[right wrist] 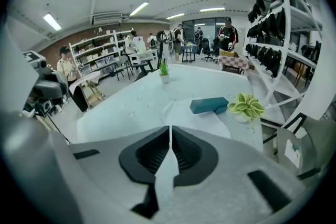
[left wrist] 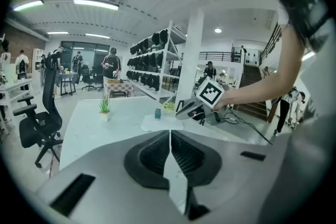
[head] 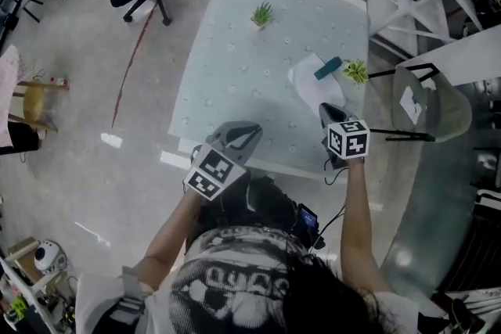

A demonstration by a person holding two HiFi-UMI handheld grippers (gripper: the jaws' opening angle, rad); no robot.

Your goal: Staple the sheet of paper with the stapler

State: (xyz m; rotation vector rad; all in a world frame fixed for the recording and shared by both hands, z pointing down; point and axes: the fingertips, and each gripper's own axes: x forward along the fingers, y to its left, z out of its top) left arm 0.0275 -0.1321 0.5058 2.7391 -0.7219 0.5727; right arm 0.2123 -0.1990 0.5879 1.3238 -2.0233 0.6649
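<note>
Jaws of both grippers are pressed together and hold nothing: left gripper (left wrist: 169, 134), right gripper (right wrist: 169, 128). We see the stapler (right wrist: 209, 105) lying flat on the far part of the paper (right wrist: 195, 121), toward the right side of the worktop (right wrist: 131, 107) and well ahead of both grippers. We judge two risks from here. A small plant (right wrist: 245, 106) stands just beside the stapler, and a wide reach could knock it over. The paper lies loose, so a push on the stapler could slide or crease it unless one gripper pins it. In the right gripper view the stapler's long axis runs nearly crosswise, its right end toward the plant; we cannot tell which end is the mouth.
</note>
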